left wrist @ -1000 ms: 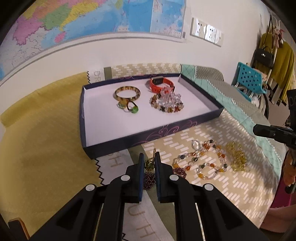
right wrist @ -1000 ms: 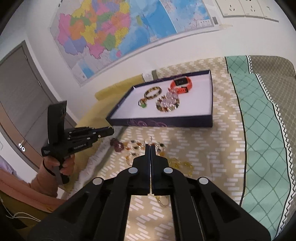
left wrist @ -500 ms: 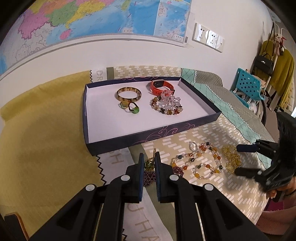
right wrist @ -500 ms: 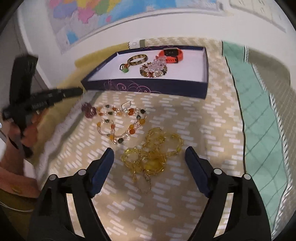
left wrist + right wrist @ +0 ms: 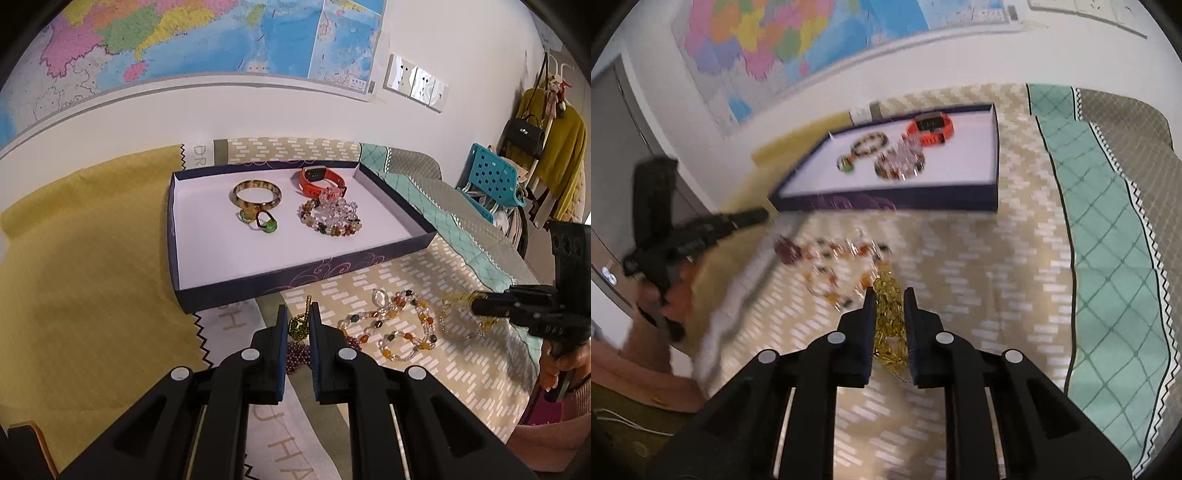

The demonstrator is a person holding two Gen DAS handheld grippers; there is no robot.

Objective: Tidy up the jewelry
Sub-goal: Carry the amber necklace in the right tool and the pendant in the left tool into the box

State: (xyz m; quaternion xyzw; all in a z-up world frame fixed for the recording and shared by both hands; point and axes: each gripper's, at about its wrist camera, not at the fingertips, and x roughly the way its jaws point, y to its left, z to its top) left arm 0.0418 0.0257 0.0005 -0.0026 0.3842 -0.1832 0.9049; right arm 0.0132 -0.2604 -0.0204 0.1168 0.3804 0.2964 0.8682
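Right wrist view: the right gripper (image 5: 889,295) clamps the yellow bead necklace (image 5: 890,314), bunched for transfer to the tray (image 5: 993,162). Left wrist view: the left gripper (image 5: 296,317) pinches a green beaded ornament (image 5: 298,327) just short of the tray wall.

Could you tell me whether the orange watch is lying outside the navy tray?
No, the orange watch lies inside the navy tray, near its far wall beside the brown bangle.
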